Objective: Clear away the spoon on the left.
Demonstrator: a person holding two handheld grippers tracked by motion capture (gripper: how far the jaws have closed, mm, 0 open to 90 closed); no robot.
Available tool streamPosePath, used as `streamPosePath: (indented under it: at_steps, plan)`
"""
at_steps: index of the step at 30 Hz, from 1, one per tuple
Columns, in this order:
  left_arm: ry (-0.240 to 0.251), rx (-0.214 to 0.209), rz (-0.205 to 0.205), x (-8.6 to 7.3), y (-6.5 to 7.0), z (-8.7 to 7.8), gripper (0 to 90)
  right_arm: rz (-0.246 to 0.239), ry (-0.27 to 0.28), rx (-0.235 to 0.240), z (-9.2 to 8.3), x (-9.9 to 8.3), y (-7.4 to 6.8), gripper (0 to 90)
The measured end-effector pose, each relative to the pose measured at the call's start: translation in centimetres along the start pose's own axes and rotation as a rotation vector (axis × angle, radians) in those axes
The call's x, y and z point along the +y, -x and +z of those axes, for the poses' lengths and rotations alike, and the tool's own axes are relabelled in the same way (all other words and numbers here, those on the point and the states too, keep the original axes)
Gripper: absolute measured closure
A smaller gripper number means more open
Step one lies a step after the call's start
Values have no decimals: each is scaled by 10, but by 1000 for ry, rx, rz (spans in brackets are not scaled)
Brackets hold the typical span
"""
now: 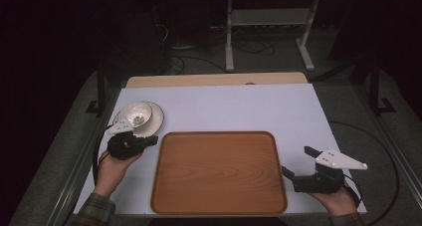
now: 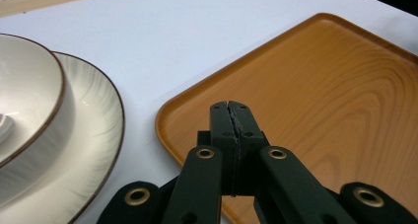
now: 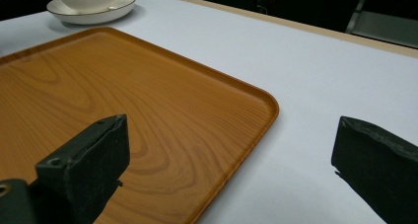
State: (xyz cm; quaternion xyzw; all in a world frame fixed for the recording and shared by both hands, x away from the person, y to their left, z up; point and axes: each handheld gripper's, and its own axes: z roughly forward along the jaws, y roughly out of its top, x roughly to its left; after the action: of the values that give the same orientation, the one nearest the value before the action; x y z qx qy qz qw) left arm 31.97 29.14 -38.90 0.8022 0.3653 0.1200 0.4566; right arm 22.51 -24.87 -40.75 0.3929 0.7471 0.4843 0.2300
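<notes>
So the big rectangular wooden tray (image 1: 219, 173) sits mid-table on the white tabletop (image 1: 249, 106). Just off its far-left corner there's a white ceramic bowl (image 1: 135, 112) stacked on a cream plate with a dark rim (image 1: 154, 119). The left gripper (image 1: 152, 140) hovers right at that corner, just beside the plate, jaws pressed fully together with nothing between them. The right gripper (image 1: 297, 164) sits off the tray's right edge, jaws spread wide, holding nothing.

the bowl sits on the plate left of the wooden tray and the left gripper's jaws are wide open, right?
Not quite. The left gripper has its jaws shut with nothing between them, as the left gripper view shows. The rest holds: the bowl sits on the plate, left of the wooden tray.
</notes>
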Motion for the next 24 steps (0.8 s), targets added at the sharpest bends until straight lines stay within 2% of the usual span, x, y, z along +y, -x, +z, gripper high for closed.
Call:
streamPosePath:
  at_steps: [8, 15, 24]
  plan:
    - [-4, 17, 0, -1, -8, 0, 895, -2, -1, 3, -1, -2, 3, 9]
    - [13, 46, -12, -8, -14, -12, 895, -6, 7, -2, -1, 0, 0, 9]
    - [39, 77, -39, -11, -22, -24, 895, -18, -15, 17, 4, -1, -1, 9]
